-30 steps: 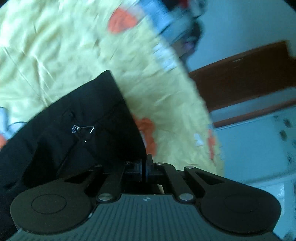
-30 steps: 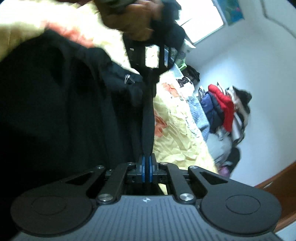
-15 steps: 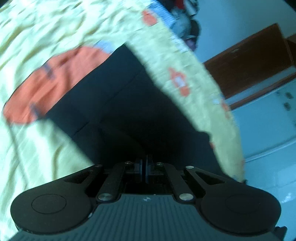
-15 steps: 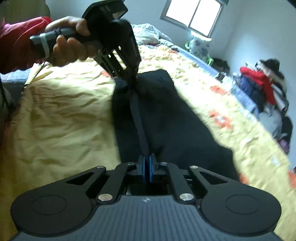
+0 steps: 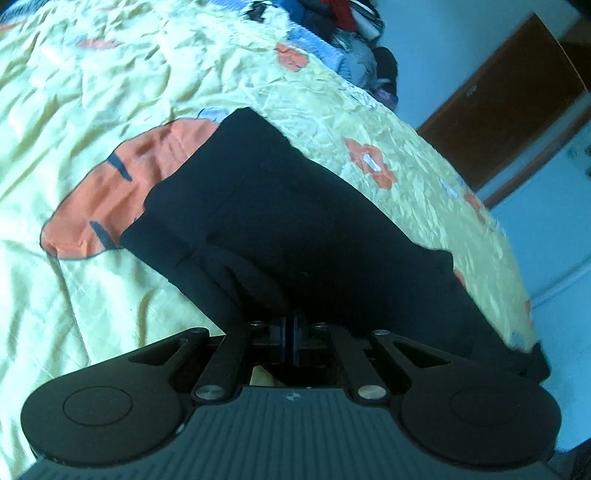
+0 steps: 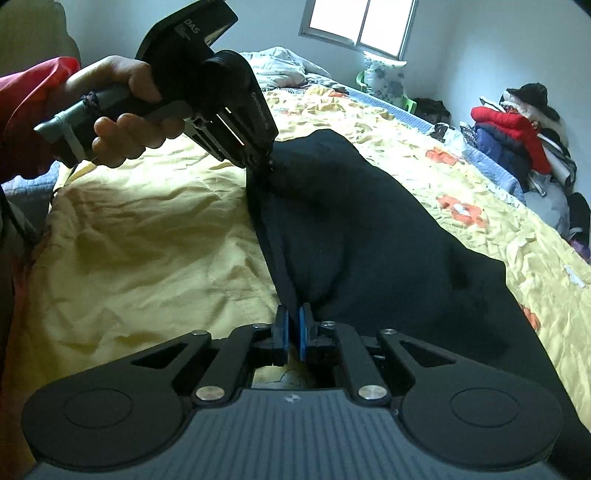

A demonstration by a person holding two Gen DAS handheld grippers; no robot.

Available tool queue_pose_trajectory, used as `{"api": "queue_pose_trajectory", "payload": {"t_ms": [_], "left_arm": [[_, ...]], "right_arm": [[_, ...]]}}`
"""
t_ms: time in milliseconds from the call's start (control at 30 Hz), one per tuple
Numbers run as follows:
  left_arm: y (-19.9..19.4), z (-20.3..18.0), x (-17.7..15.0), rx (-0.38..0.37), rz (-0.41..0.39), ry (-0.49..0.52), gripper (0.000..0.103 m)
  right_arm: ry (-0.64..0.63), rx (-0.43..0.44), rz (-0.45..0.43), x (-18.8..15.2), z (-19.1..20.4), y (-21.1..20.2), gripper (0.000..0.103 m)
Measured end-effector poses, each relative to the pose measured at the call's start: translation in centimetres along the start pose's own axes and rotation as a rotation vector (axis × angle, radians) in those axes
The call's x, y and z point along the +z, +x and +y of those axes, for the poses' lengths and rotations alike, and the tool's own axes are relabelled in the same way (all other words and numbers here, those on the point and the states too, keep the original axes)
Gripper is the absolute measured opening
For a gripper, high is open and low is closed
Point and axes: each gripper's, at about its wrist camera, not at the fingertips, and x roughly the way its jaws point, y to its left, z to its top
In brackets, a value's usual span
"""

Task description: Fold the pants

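While both tools pinch its edge, black pants point(image 6: 369, 229) lie flat on bedspread point(image 6: 147, 236).

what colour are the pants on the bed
Black pants, clearest in the right wrist view.

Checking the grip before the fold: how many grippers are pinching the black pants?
2: the right gripper clamps the near edge, the left gripper the far end of the pants.

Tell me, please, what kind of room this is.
Most likely a bedroom in a home. The black pants lie on a bed with a yellow flowered bedspread, and a pile of clothes sits by the wall, under a window.
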Motion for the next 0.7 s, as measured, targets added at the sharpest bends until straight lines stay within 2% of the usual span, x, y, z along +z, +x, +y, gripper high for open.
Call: {"api": "queue_pose_trajectory", "payload": {"t_ms": [100,167,200,267,333,400,467,533,567,600,633,700], "left_arm": [[0.2,0.5,-0.1,-0.010,0.021,-0.006,0.005],[0.3,0.8,0.0,-0.017,0.032,-0.013,0.010],[0.2,0.9,0.1,-0.018,0.040,-0.018,0.017],[-0.8,0.7,0.3,-0.021,0.042,0.001,0.019],[-2.1,0.1,0.3,0.014,0.027,0.048,0.024],[-3.5,-0.8,0.1,0.038,-0.006,0.104,0.025],[-4.9,-2.3,-0.1,0.043,-0.055,0.166,0.028],[-5.5,-4.4,-0.2,-0.004,-0.082,0.236,0.038],[-5.4,-5.6,-0.4,-0.043,-0.078,0.270,0.041],[-5.0,-7.0,-0.6,-0.103,-0.068,0.318,0.048],[-4.5,-8.4,-0.9,-0.152,-0.057,0.361,0.054],[-3.0,-11.6,-1.8,-0.241,-0.008,0.449,0.054]], "right_arm": [[0.011,0.024,0.002,0.0,0.1,-0.2,0.006],[0.021,0.040,0.011,-0.2,0.4,0.0,0.007],[0.043,0.040,0.006,-0.3,0.2,0.0,0.007],[0.085,0.036,-0.023,-0.4,-0.5,-1.1,0.008],[0.137,0.032,-0.078,-0.6,-1.5,-3.4,0.008],[0.223,-0.024,-0.132,-1.3,-2.9,-6.0,0.009],[0.318,-0.112,-0.126,-3.0,-4.4,-8.1,0.009],[0.403,-0.216,-0.076,-5.2,-5.6,-9.4,0.009],[0.456,-0.273,-0.036,-6.6,-6.3,-10.1,0.009],[0.506,-0.309,-0.005,-7.7,-6.7,-10.7,0.009],[0.574,-0.322,0.039,-9.0,-7.3,-11.4,0.009],[0.611,-0.359,0.095,-10.5,-7.4,-12.5,0.009]]}}
